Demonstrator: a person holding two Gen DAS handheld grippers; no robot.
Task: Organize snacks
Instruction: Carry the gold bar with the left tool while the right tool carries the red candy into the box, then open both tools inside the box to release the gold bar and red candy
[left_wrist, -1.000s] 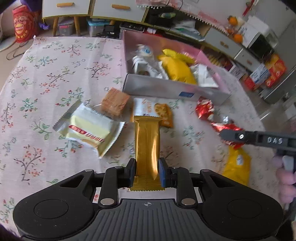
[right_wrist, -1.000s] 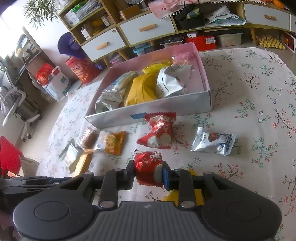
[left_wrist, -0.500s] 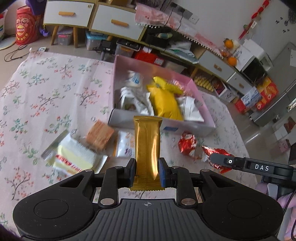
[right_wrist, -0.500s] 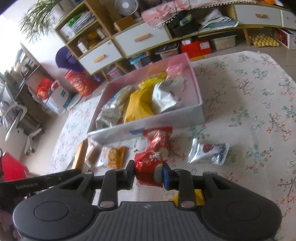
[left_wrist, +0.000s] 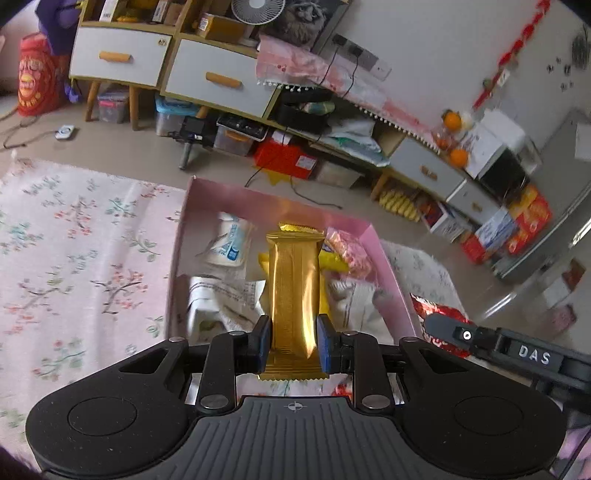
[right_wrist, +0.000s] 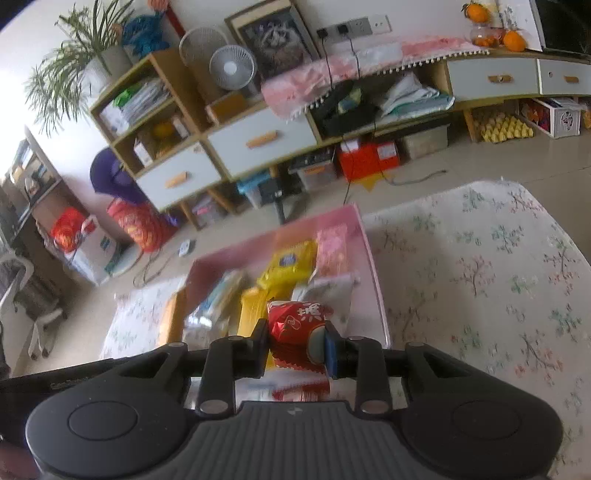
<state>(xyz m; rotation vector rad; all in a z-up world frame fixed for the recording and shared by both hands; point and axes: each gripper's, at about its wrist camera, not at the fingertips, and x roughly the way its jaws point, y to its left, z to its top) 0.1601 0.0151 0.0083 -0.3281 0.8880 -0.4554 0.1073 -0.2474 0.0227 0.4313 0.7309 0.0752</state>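
Two hand-held grippers, both above pink box (left_wrist: 384, 254) of snacks on floral-clothed surface (left_wrist: 74, 266). Left hand-held gripper (left_wrist: 293, 343) clamped on upright gold bar (left_wrist: 293, 288); right hand-held gripper (right_wrist: 297, 345) clamped on red packet (right_wrist: 295, 325), beside yellow packets (right_wrist: 288, 264) inside.

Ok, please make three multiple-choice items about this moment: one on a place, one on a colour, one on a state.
1. Where is the gold bar?
A. on the floor
B. above the pink box
C. on a shelf

2. What colour is the packet in the right gripper?
A. red
B. green
C. blue

3. The left gripper is:
A. open, empty
B. shut on the bar
C. out of view

Answers:
1 B, the box lies behind and below the bar.
2 A, its foil is red.
3 B, both fingers press the wrapper.
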